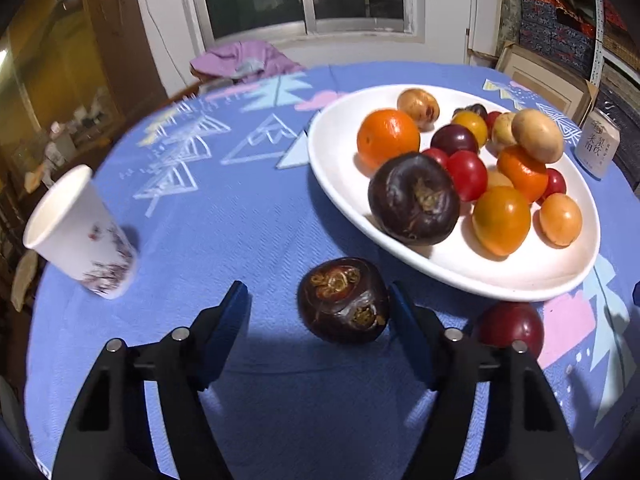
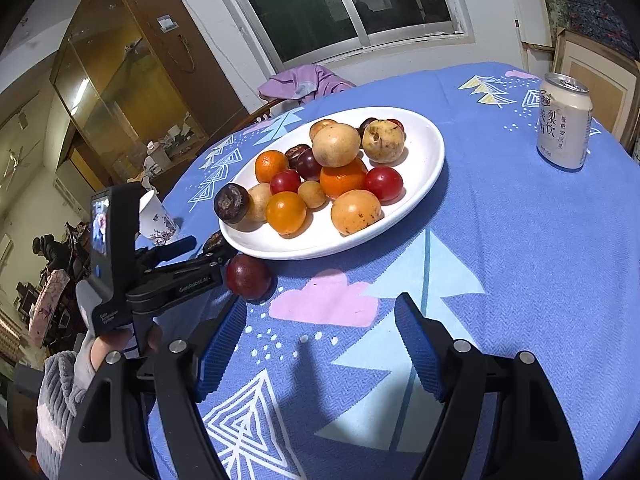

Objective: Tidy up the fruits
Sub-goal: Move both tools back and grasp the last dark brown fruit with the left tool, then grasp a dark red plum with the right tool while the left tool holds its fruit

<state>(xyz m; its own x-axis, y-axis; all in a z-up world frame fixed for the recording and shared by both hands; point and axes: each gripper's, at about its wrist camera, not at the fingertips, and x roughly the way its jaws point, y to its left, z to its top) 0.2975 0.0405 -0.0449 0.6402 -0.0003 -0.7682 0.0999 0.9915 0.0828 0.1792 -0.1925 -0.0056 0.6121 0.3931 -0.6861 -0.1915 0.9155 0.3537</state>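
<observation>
Dark window (image 2: pixel 344 4) in white frame sitting behind the round table (image 2: pixel 520 240), which is wearing a blue patterned cloth. Purple garment (image 2: pixel 304 82) lying over a chair back. Glass-fronted wooden cabinet (image 2: pixel 132 80) standing left, reflecting lamp light. Stacked patterned boxes (image 1: pixel 560 28) filling the right wall.

A round table draped in a blue patterned cloth (image 2: pixel 520 264) bears a white oval plate (image 2: pixel 428 160) piled with fruit, a pale drink can (image 2: pixel 565 122) standing apart, a white printed paper cup (image 1: pixel 80 232), a dark brown round fruit (image 1: pixel 344 306) and a red plum (image 1: pixel 510 330) beside the plate.
</observation>
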